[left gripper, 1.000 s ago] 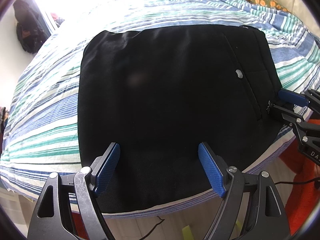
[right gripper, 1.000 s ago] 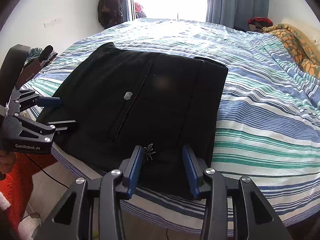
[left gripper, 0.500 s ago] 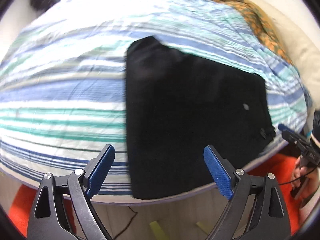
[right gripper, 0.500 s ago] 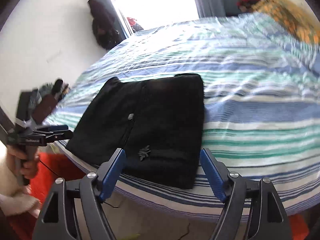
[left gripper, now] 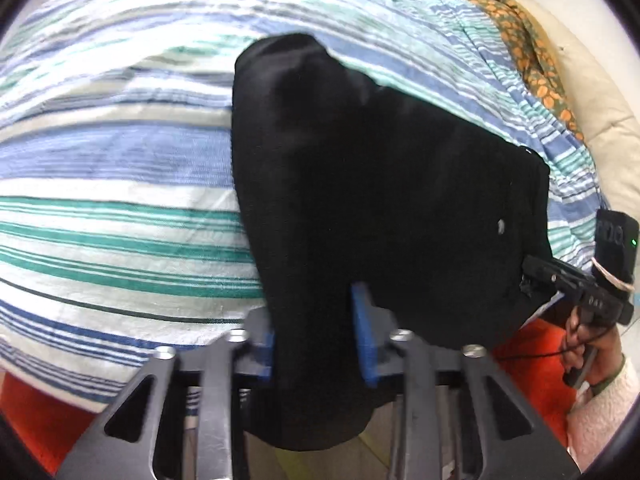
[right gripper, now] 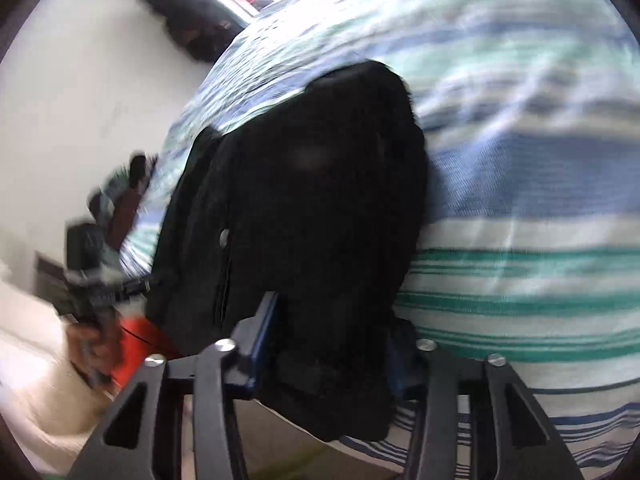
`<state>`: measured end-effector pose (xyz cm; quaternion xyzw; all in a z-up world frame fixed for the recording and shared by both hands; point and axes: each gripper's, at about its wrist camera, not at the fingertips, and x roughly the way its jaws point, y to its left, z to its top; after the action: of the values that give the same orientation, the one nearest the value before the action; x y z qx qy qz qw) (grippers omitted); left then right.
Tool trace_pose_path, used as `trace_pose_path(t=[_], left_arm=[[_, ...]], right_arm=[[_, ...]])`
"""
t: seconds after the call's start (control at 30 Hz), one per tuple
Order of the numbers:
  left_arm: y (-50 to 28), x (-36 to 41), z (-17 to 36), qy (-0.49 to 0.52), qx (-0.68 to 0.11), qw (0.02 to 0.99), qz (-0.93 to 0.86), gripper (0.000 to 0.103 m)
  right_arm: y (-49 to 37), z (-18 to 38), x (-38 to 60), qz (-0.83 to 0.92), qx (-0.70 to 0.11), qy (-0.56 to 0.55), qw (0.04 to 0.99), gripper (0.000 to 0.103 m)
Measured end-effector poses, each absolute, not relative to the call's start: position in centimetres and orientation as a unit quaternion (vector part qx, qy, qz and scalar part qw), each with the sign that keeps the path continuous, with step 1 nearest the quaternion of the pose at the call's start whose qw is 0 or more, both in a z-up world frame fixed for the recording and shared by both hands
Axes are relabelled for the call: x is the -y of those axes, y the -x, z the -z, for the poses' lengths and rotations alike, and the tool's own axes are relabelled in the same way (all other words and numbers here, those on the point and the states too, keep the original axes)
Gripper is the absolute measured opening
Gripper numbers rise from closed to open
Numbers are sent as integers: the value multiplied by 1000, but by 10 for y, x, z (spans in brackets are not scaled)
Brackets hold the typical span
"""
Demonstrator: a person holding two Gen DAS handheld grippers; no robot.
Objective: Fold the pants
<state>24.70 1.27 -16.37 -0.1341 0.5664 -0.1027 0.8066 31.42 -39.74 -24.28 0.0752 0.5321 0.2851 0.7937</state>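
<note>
One pair of black pants lies folded into a compact block on the striped bed sheet at the near edge of the bed, with its front corners hanging past that edge; two grippers work on it, one at each near corner. The left gripper has its jaws drawn in close around the near left corner of the pants, with a thick bundle of black cloth pinched between the two blue pads. The right gripper likewise has its jaws narrowed onto the near right corner, the fabric bunched between them so that only one blue pad edge shows; the other is buried in cloth. From the left wrist view the right gripper is seen at the far side of the pants, gripped by one hand in a pale fleecy sleeve. One small pale button shows on the pants, beside a seam. An orange patterned blanket lies on the far side of the bed. Half a second ago both pairs of jaws stood wide apart and clear of the cloth, hovering short of the bed edge; now both have pushed forward and closed on the fabric, and the near edge of the pants has gathered up into the jaws instead of lying flat.
</note>
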Motion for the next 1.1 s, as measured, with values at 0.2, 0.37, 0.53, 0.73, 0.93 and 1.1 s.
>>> trace_pose_path(t=[0.2,0.37,0.53,0.73,0.93,1.1], left_arm=[[-254,-9,102,123,-504,847,118,18],[-291,-19,65,93,-454,881,94,18],[-329,-28,74,70,-432,899,27,33],[-271,-43,113,-3,-447,893,-44,79],[-214,-3,125,-52,-453,889,-51,92],[-194,21,98,-18,-463,886,-29,95]], right_arm=[[-300,191,368,-305,-477,-22,824,32],[-324,165,338,-305,-435,-20,847,32],[-377,169,312,-269,-420,-25,866,37],[-374,201,328,-161,-472,56,865,66],[-292,201,352,-148,-465,50,871,97],[-248,194,332,-131,-463,62,875,103]])
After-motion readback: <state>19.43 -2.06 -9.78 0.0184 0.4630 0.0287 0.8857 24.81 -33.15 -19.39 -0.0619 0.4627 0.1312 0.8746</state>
